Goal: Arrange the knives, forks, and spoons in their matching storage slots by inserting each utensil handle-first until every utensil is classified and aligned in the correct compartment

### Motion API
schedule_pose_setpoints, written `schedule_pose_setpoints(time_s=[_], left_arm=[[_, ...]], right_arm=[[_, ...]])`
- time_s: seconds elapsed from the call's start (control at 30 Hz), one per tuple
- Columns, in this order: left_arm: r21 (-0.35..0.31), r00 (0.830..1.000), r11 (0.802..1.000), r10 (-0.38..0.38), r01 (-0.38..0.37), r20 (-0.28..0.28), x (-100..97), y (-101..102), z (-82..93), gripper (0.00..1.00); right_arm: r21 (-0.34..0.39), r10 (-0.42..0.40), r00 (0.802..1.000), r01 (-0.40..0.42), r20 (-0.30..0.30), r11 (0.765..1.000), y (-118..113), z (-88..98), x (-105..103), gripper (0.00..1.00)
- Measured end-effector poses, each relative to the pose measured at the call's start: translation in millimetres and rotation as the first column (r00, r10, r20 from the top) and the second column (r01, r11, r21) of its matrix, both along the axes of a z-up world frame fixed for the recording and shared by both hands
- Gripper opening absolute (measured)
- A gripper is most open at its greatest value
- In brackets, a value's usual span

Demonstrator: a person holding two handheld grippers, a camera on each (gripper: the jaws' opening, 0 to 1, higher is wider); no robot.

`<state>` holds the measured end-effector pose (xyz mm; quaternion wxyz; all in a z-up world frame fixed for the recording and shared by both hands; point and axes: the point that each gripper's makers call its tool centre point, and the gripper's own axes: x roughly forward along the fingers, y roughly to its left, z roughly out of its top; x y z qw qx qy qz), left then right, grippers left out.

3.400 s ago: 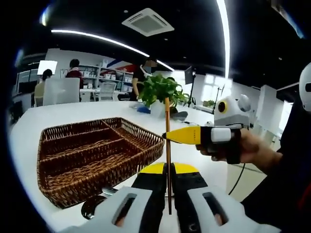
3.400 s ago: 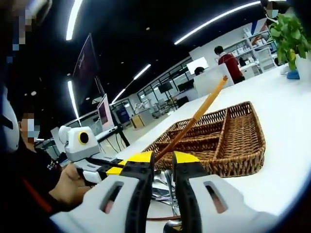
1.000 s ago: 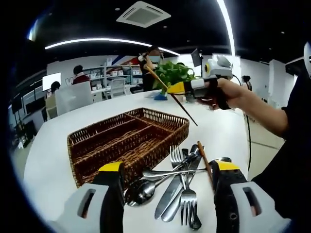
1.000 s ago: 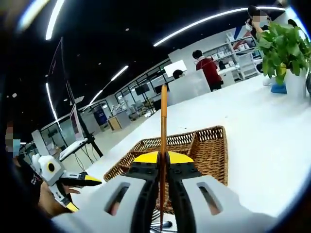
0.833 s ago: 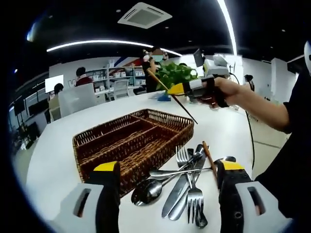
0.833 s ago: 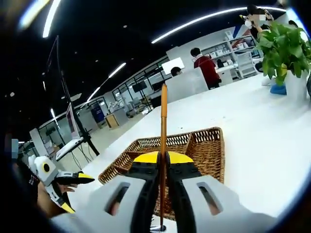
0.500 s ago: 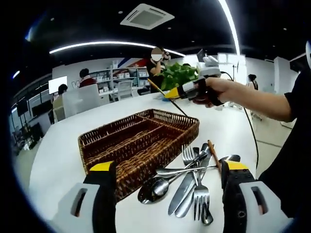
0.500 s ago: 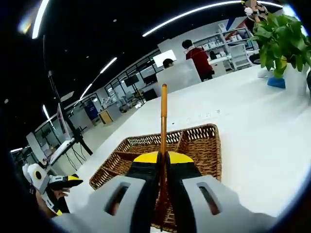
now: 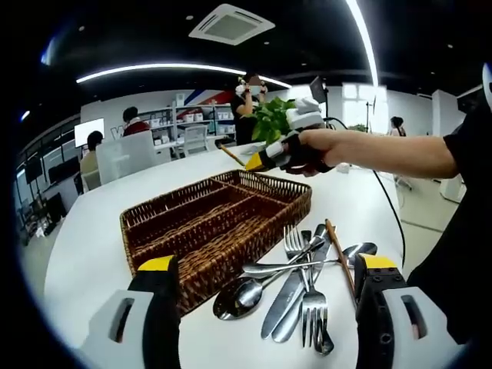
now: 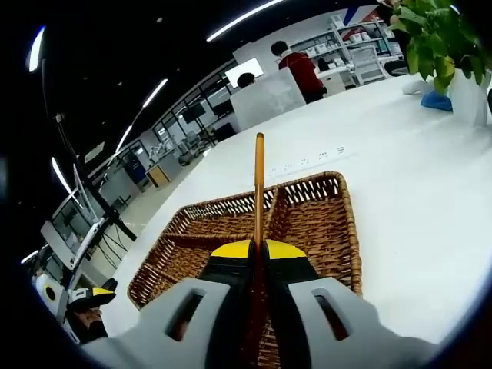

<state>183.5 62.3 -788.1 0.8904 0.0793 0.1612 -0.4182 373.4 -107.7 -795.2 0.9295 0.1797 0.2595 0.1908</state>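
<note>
Above the wicker tray (image 10: 338, 231), the right claw (image 10: 257, 252) is clamped on a wooden-handled utensil (image 10: 259, 181), whose long axis runs straight out along the jaws, handle end pointing across the tray's compartments. Beside the tray on the white table (image 9: 84, 254), the remaining cutlery (image 9: 304, 280) lies just ahead of the left claw (image 9: 265, 265), spread wide and holding nothing.

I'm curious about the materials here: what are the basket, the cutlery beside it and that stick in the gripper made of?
Basket: brown woven wicker, by its plaited strands. Cutlery: shiny metal, probably steel, by its reflections. Stick: orange-brown, matte, seemingly wood or bamboo; uncertain.
</note>
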Motion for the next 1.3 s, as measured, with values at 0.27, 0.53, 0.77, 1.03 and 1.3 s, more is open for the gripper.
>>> schedule_pose_setpoints(time_s=[0.27, 0.53, 0.77, 1.03, 1.3], left_arm=[[0.007, 1.000, 1.000, -0.005, 0.005, -0.002, -0.2, -0.4, -1.2, 0.96], [0.014, 1.000, 1.000, -0.021, 0.021, -0.013, -1.6, -5.5, -5.4, 0.95], [0.018, 0.999, 0.999, -0.032, 0.033, -0.016, -2.2, -8.4, -6.7, 0.94], [0.029, 0.999, 0.999, -0.029, 0.030, -0.022, -2.8, -7.0, -9.6, 0.94], [0.033, 0.999, 0.999, -0.025, 0.025, -0.026, -2.3, -5.0, -11.0, 0.94]], right_arm=[[-0.020, -0.019, 0.998, 0.018, -0.064, 1.000, 0.1, -20.2, -0.6, 0.03], [-0.091, -0.037, 0.991, 0.025, -0.127, 0.996, -6.0, -43.3, -2.6, 0.03], [-0.103, -0.064, 0.982, 0.046, -0.176, 0.994, -6.8, -56.9, 0.5, 0.03], [-0.122, -0.077, 0.978, 0.054, -0.192, 0.991, -5.3, -62.5, 2.5, 0.04], [-0.152, -0.072, 0.983, 0.047, -0.167, 0.987, -7.1, -58.6, 2.2, 0.07]])
